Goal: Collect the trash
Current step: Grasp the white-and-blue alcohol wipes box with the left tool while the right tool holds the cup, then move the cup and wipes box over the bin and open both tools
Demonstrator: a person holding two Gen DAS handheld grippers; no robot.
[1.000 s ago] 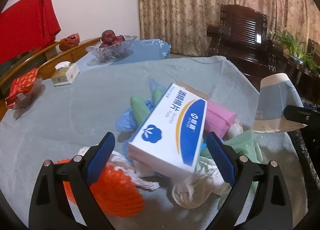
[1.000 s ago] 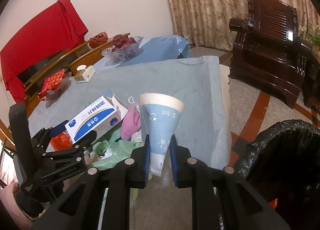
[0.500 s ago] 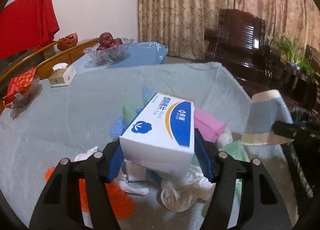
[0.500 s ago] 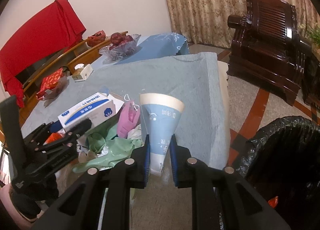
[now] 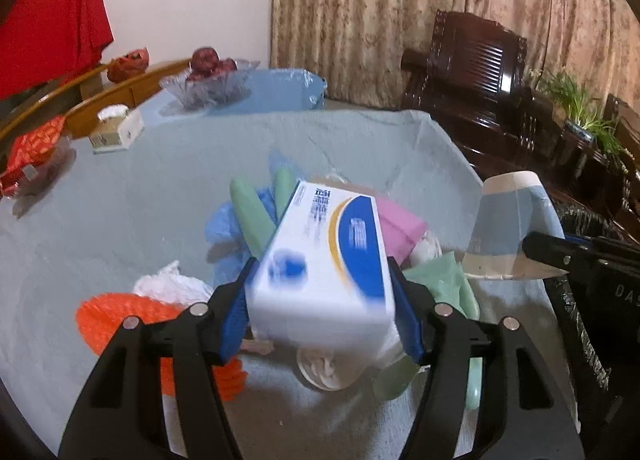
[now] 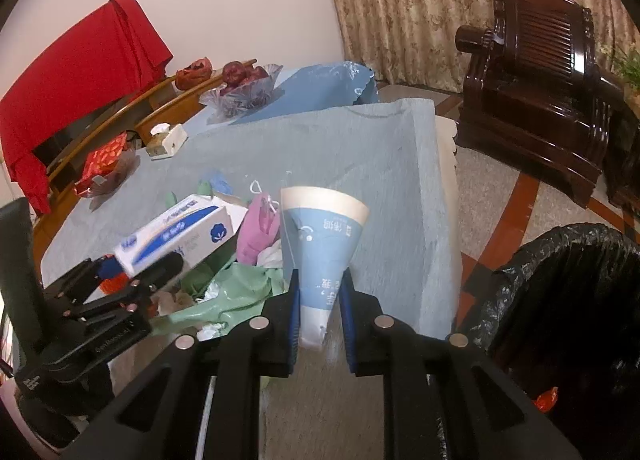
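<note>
On the near part of the grey-blue tablecloth (image 5: 120,196) we see a trash pile, and our left gripper (image 5: 324,308) has its blue pads (image 5: 236,308) against both sides of a white-and-blue tissue box (image 5: 332,256), box lifted and tilted above the pile. By the reading the left jaws are easing open a touch, but the pads look pressed on the box walls, box between them. Under and around the box: blue plastic bag (image 5: 224,228), green glove fingers (image 5: 250,212), pink bag (image 5: 400,228), white crumpled tissue (image 5: 168,280), orange mesh (image 5: 116,316) at near left, more green plastic (image 5: 444,284) at near right. Our right gripper (image 6: 320,308) pinches the flattened narrow end of a blue-and-white paper cup (image 6: 320,236), jaws nearly together, cup mouth pointing up and away; it sits right of the pile, near the table's right edge. From the right wrist view the left gripper (image 6: 140,264) shows at left with the tissue box (image 6: 176,232) in it. Black trash bin (image 6: 568,300) with a black liner stands on the floor at near right, beside the table edge, something orange-red (image 6: 546,398) low at its rim. Far left on the table: glass fruit bowl (image 5: 208,80), small tissue holder (image 5: 116,130), red snack packet (image 5: 32,152). Dark wooden armchair (image 6: 540,72) far right, curtain (image 5: 400,0) behind, red cloth (image 6: 80,64) on the far left wall.
</note>
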